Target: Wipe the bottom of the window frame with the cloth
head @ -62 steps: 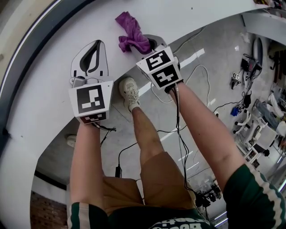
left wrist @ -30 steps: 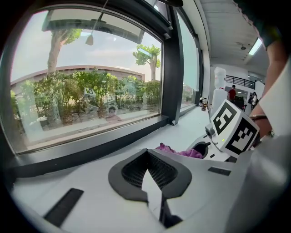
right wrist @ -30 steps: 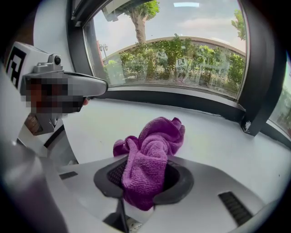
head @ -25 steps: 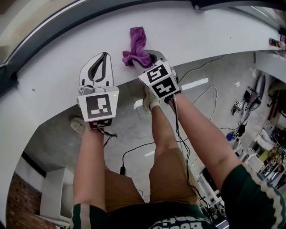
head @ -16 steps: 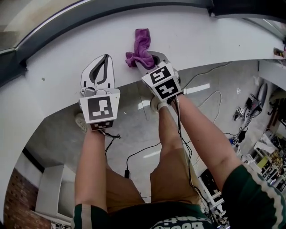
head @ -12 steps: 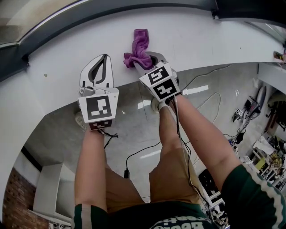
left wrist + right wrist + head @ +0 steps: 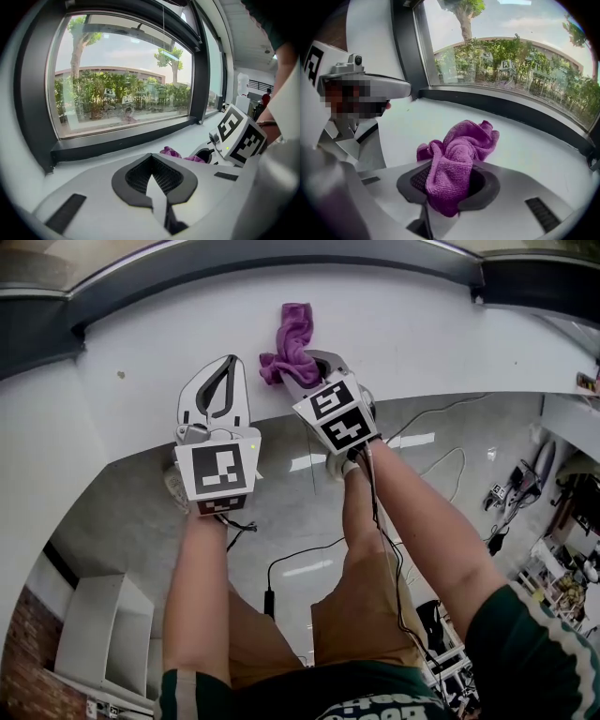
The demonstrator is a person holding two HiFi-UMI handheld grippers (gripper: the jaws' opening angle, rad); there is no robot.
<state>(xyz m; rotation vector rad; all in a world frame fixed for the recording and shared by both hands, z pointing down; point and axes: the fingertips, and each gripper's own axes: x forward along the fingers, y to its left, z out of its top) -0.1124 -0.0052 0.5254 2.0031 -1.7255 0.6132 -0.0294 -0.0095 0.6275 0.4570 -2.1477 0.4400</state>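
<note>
A purple cloth (image 7: 290, 341) lies bunched on the white sill (image 7: 422, 334), just below the dark bottom bar of the window frame (image 7: 281, 277). My right gripper (image 7: 309, 367) is shut on the cloth's near end; in the right gripper view the cloth (image 7: 461, 150) bulges out of the right gripper (image 7: 450, 180) towards the frame bar (image 7: 511, 110). My left gripper (image 7: 225, 371) rests over the sill to the left of the cloth, shut and empty. In the left gripper view the left gripper (image 7: 151, 161) faces the frame bar (image 7: 122, 140), with the cloth (image 7: 180, 154) at its right.
The sill's near edge (image 7: 450, 395) drops to a grey floor with black cables (image 7: 300, 563) and the person's shoe (image 7: 173, 486). White shelves (image 7: 103, 634) stand at lower left. A small dark speck (image 7: 120, 374) marks the sill left of the left gripper.
The person has stepped along the sill, so the frame and floor have shifted in view. Both grippers keep their pose. The cloth stays clamped in the right gripper.
</note>
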